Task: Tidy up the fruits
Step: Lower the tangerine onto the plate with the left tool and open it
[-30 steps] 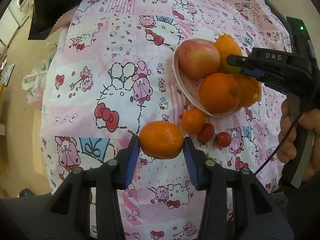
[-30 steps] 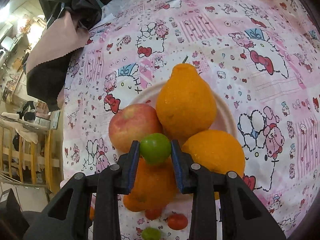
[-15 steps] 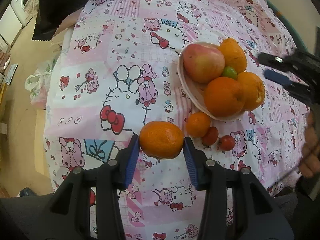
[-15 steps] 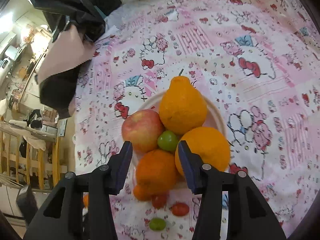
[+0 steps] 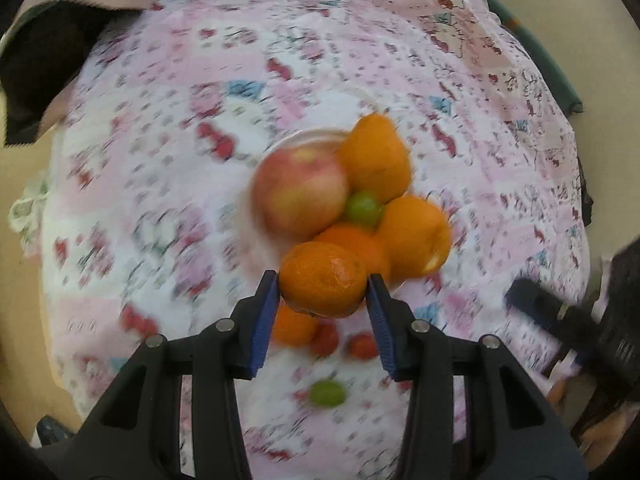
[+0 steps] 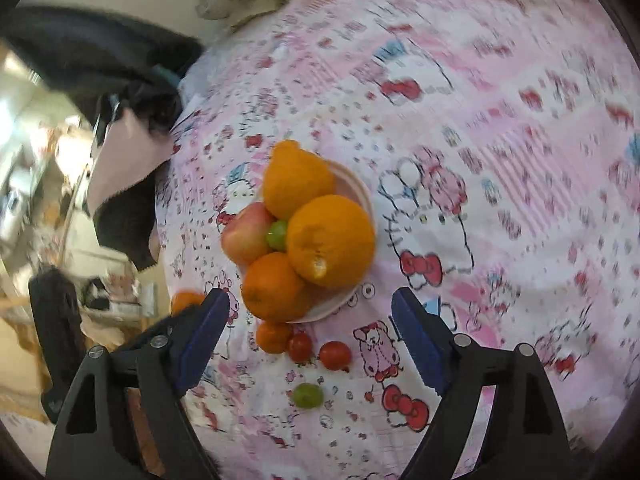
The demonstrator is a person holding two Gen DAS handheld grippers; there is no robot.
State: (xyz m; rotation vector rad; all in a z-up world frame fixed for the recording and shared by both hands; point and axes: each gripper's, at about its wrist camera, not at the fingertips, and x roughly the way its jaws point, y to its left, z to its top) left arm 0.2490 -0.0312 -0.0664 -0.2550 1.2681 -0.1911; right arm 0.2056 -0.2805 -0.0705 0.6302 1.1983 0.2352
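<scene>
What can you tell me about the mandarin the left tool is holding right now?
The mandarin is round, slightly flattened, deep orange, with dimpled peel and a pale scuff on its upper right. It is pinched at its two sides between the blue pads of the left tool, held clear of the cloth, in front of the heaped plate. In the right wrist view only a sliver of it shows, behind that tool's left finger.
</scene>
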